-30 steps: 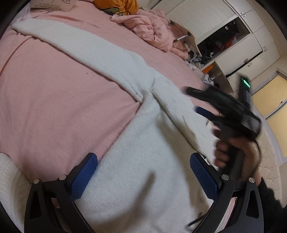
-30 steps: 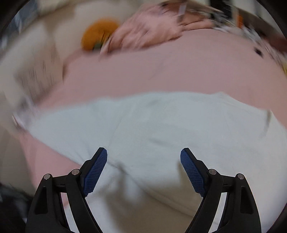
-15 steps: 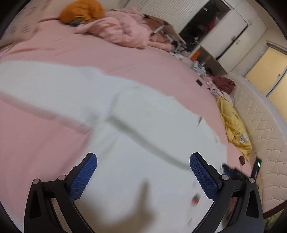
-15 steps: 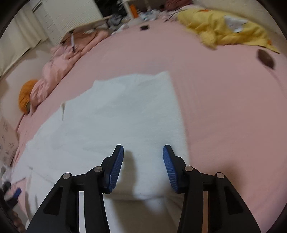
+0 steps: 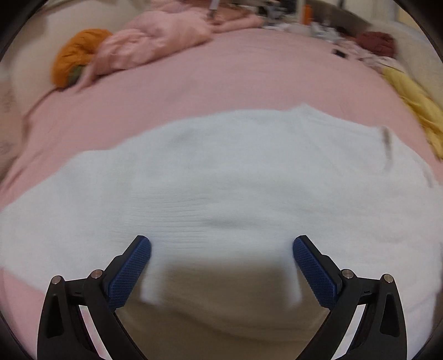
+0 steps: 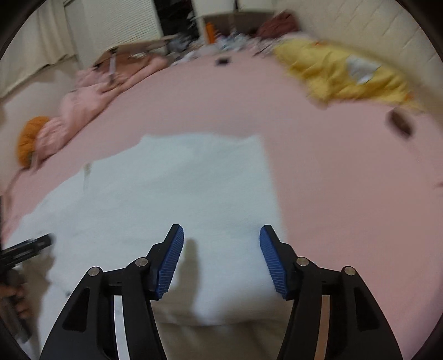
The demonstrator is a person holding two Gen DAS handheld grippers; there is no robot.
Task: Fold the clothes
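Two black grippers with ribbed blue pads hang over a white knitted garment (image 5: 221, 188) that lies spread flat on a pink bedsheet (image 5: 221, 77). From the left wrist camera, the left gripper (image 5: 221, 265) has its jaws spread wide, with nothing pinched; the near edge of the white knit sits between and below the pads, and I cannot tell whether the fingertips (image 5: 139, 246) touch the cloth. The picture is blurred. From the right wrist camera, the right gripper (image 6: 221, 249) stands over the garment's near right corner (image 6: 171, 199), where the white edge meets the pink sheet (image 6: 346, 180) just beside the right pad; its jaws are opening, cloth lies under them but none is clamped between the pads. At the far left of that view a hand (image 6: 12, 301) holds the other tool's dark handle over the garment's left part. Around the bed's far side lie a crumpled pink blanket (image 5: 155, 41), an orange bundle of fabric (image 5: 74, 55) touching it, a yellow cloth (image 6: 340, 74) near the right edge, and a small dark oval object (image 6: 400, 123) on the sheet just beside the yellow cloth. White cupboards (image 6: 121, 25) stand beyond the bed
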